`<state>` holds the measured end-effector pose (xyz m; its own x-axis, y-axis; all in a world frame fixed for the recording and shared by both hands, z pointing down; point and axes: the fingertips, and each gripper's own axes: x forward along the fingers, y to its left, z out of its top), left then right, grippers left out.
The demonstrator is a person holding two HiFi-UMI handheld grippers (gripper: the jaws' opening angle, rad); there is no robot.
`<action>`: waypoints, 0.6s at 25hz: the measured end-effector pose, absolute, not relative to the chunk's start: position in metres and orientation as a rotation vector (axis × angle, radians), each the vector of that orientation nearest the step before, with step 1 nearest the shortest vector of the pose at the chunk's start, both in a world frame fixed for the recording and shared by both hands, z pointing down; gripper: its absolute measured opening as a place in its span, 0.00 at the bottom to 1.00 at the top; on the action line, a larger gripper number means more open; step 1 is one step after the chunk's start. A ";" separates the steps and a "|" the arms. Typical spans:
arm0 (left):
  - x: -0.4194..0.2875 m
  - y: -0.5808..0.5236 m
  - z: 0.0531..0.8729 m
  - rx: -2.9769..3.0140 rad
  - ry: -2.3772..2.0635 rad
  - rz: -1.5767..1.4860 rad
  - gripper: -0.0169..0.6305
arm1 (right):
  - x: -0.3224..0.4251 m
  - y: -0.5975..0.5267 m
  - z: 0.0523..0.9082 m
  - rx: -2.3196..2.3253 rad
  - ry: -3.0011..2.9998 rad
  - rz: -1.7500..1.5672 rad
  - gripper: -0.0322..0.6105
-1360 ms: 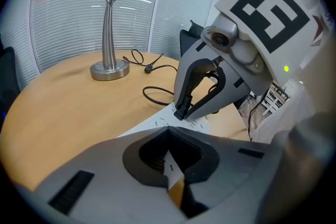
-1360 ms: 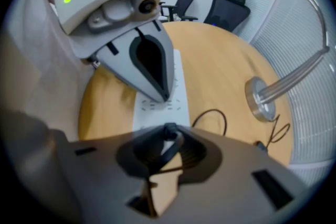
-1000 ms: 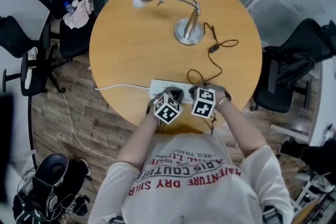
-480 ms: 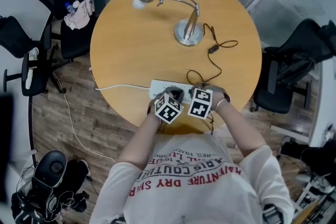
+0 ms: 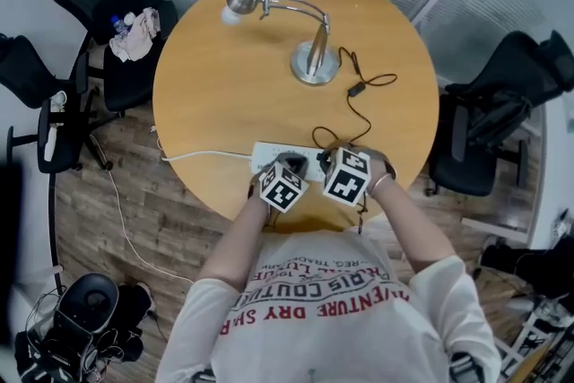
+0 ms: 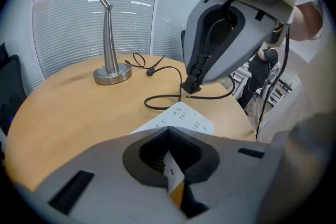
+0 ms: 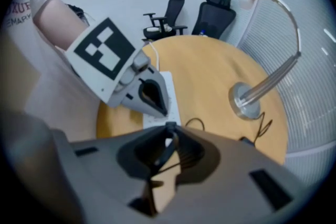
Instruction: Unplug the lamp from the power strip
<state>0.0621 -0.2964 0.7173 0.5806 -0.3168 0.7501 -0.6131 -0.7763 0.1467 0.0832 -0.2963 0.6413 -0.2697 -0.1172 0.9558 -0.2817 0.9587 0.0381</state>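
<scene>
A white power strip (image 5: 269, 157) lies at the near edge of the round wooden table (image 5: 224, 94). My left gripper (image 5: 291, 164) is shut, its tips (image 6: 168, 134) pressed down on the strip (image 6: 184, 115). My right gripper (image 5: 328, 160) is shut on the lamp's black plug (image 6: 191, 83), which hangs just above the strip's right end, apart from its sockets. From the plug the black cord (image 5: 359, 103) loops back to the silver lamp (image 5: 314, 63) at the far side. In the right gripper view the jaws (image 7: 169, 129) pinch the dark plug beside the left gripper (image 7: 163, 112).
The strip's white cable (image 5: 193, 155) runs off the table's left edge to the floor. Black office chairs (image 5: 489, 117) stand left and right of the table. An inline switch (image 5: 356, 89) sits on the lamp cord.
The head view has shifted a little. Both grippers stay at the strip, and the right one has edged slightly away from it with the plug.
</scene>
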 end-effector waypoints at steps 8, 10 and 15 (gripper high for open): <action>0.055 -0.307 0.700 2.392 -0.827 0.893 0.07 | 0.098 -0.303 0.604 0.575 -1.960 0.116 0.16; 0.058 -0.305 0.682 2.429 -0.822 0.883 0.07 | 0.106 -0.306 0.594 0.684 -2.002 0.173 0.16; 0.054 -0.312 0.631 2.486 -1.000 0.826 0.07 | 0.110 -0.309 0.563 0.904 -2.178 0.312 0.16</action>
<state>0.0541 -0.3121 0.6310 0.5841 -0.5167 0.6260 -0.7120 -0.6965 0.0894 0.1103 -0.3091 0.5631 -0.4741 -0.5090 0.7184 -0.6900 0.7216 0.0559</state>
